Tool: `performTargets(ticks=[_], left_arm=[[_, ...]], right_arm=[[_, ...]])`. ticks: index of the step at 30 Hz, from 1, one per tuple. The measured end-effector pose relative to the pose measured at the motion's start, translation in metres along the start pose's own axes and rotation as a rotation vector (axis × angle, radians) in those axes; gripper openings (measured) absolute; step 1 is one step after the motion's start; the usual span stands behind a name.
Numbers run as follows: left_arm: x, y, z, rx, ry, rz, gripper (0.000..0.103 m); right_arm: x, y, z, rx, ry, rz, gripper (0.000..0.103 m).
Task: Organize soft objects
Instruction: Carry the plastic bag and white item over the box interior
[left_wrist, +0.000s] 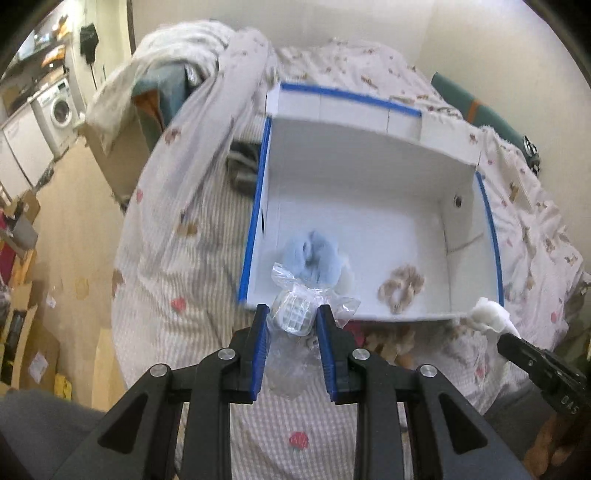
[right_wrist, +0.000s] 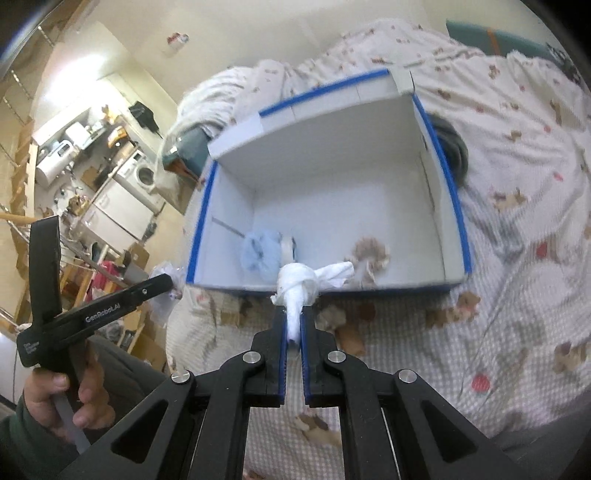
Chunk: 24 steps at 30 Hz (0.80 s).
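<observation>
- On the bed, a white box (left_wrist: 369, 177) with blue-taped edges is sitting open on the patterned quilt (left_wrist: 177, 258), serving as the collection point.
- Inside the box, near its front wall, a pale blue fluffy item (left_wrist: 314, 258) and a tan scrunchie (left_wrist: 400, 288) are lying apart from each other.
- Just outside the front wall of the box, the left gripper (left_wrist: 290, 321) is gripping a clear plastic packet (left_wrist: 295, 317) with a white gridded piece inside; jaws are standing partly closed, pressing on it.
- Beside the front right corner of the box in the left wrist view, the right gripper (right_wrist: 293, 325) is clamping the tail of a knotted white cloth (right_wrist: 299, 288), jaws nearly fully together.
- At the left of the right wrist view, a hand (right_wrist: 62, 398) is holding the left tool's handle.
- Step judged in hand: both items are being carried toward the box, not yet over its floor.
- Next move is calling for clearing the front wall, positioning each item over bare floor, then releasing; the packet looks slippery, and the cloth may be snagging on the wall.
</observation>
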<state>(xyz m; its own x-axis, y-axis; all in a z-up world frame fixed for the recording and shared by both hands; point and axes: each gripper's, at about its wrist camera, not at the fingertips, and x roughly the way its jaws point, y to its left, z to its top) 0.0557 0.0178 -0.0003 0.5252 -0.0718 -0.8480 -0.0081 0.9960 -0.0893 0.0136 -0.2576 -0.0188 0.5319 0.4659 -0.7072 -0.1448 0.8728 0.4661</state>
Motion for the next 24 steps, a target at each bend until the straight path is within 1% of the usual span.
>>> performTargets(ticks=[5,11,15,18,22,24], left_arm=[[-0.003,-0.007,0.025,0.016,-0.037,-0.001,0.023],[0.001,-0.016,0.052,0.046,-0.065,0.007,0.023],[0.009,-0.024,0.068,0.066,-0.075,0.015,0.023],[0.021,-0.029,0.075,0.071,-0.057,0.006,0.023],[0.039,-0.037,0.081,0.091,-0.04,0.019,0.023],[0.049,-0.042,0.082,0.107,-0.031,0.021,0.023]], right_arm=[[-0.013,0.001,0.025,-0.011,-0.071,-0.002,0.008],[-0.006,-0.002,0.053,-0.003,-0.107,-0.017,0.008],[0.011,-0.005,0.068,-0.005,-0.113,-0.032,0.008],[0.027,-0.013,0.077,0.006,-0.112,-0.035,0.008],[0.053,-0.023,0.081,0.021,-0.084,-0.013,0.008],[0.063,-0.025,0.08,0.014,-0.065,-0.023,0.008]])
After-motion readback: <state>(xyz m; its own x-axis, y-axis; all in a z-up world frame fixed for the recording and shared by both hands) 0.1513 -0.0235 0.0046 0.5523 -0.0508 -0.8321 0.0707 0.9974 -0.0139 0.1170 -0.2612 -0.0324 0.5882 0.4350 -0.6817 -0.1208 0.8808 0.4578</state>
